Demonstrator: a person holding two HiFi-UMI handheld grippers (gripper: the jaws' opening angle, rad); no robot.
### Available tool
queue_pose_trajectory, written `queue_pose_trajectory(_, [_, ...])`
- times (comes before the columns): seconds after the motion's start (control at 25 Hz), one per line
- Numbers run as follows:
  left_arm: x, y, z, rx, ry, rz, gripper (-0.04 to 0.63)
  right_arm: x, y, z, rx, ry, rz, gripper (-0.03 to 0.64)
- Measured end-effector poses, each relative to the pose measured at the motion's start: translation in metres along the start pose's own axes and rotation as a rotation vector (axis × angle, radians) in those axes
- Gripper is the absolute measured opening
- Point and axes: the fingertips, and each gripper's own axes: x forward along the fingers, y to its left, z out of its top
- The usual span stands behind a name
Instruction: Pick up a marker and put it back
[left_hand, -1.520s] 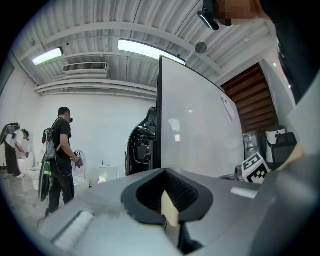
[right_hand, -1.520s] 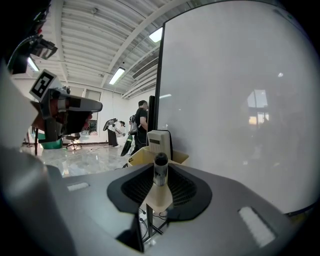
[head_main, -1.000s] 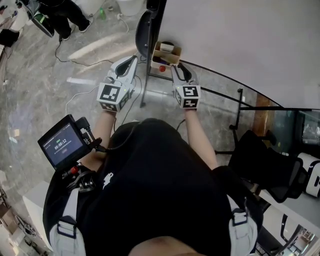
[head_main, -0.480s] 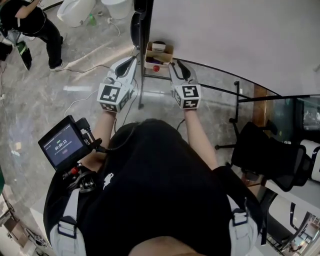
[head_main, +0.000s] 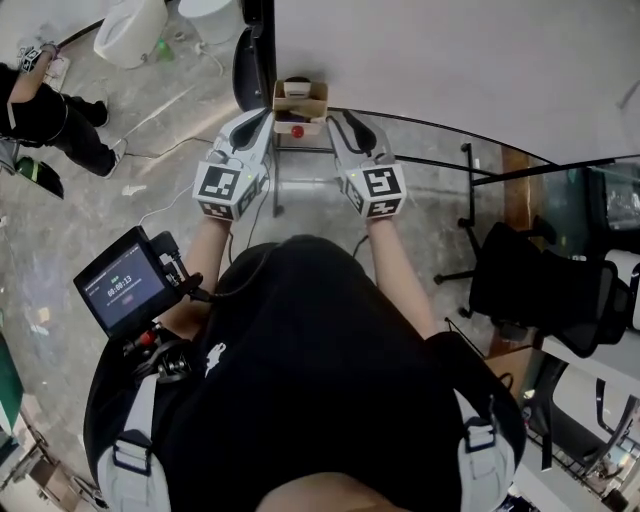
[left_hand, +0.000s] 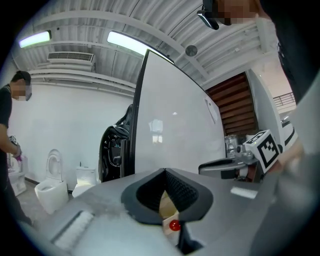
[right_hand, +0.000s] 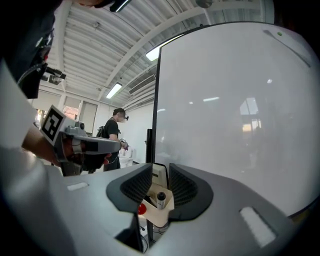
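A small wooden box (head_main: 300, 98) hangs at the left edge of the whiteboard (head_main: 450, 70), with a red knob (head_main: 297, 130) on its front. In the right gripper view a black-capped marker (right_hand: 161, 199) stands upright in the box (right_hand: 159, 212). My right gripper (right_hand: 160, 192) points at it from short of the box; its jaws are closing, with nothing between them. My left gripper (left_hand: 167, 200) is also aimed at the box (left_hand: 166, 210), its jaws slightly apart and empty. In the head view the left gripper (head_main: 260, 120) and right gripper (head_main: 345, 125) flank the box.
A black office chair (head_main: 545, 290) stands at the right. The whiteboard's dark stand (head_main: 255, 60) rises just left of the box. A person (head_main: 45, 120) stands on the floor at far left, near a white toilet-like fixture (head_main: 130, 25). Cables (head_main: 170, 190) cross the floor.
Both grippers have moved forward toward the box, which now sits between their tips in the head view. The person in the background has moved to the left.
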Motion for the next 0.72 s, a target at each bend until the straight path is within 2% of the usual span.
queue_pose_trajectory(0.32, [0.006,-0.021,0.013,0.004,-0.003,-0.055,0.005,-0.025,0.008,0.026,-0.008,-0.047,-0.014,0.009])
queue_pose_trajectory(0.72, [0.007,-0.031,0.017,0.013,-0.024,-0.098,0.005,-0.040,0.022,0.042,0.007,-0.074,-0.002,0.009])
